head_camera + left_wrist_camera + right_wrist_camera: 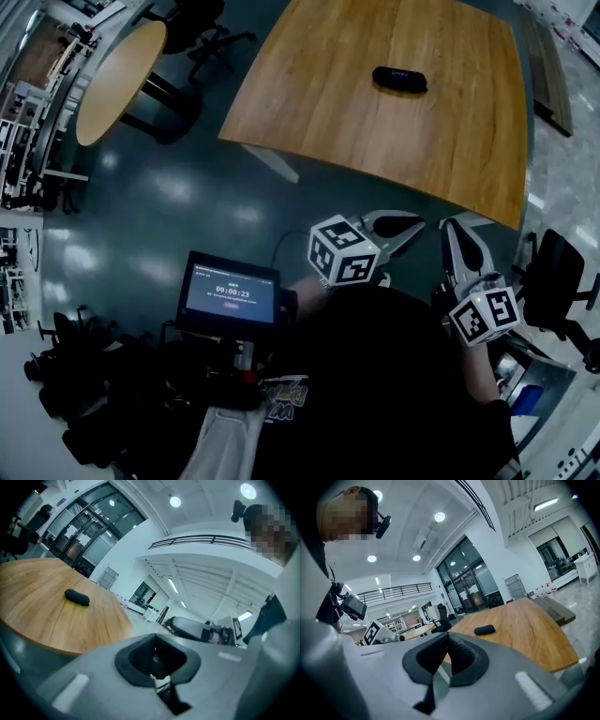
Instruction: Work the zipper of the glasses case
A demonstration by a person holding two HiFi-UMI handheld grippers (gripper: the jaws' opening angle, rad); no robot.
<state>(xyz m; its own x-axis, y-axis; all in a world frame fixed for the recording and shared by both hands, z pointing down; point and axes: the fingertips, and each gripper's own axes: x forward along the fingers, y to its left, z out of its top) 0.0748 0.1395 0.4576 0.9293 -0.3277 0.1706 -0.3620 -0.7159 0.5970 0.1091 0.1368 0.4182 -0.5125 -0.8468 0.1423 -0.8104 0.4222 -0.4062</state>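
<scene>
Glasses case (399, 79) v. small on table (375, 150); details unreadable.

The person wears a black top (375, 375) with a patch of coloured print (281, 398) low on the front, and a small black camera (383, 526) is mounted at the head. The left gripper (417, 225) and right gripper (449, 230) have smooth pale grey shells and black ribbed pads (461, 656). Each carries a white cube (342, 251) printed with black square markers.
</scene>
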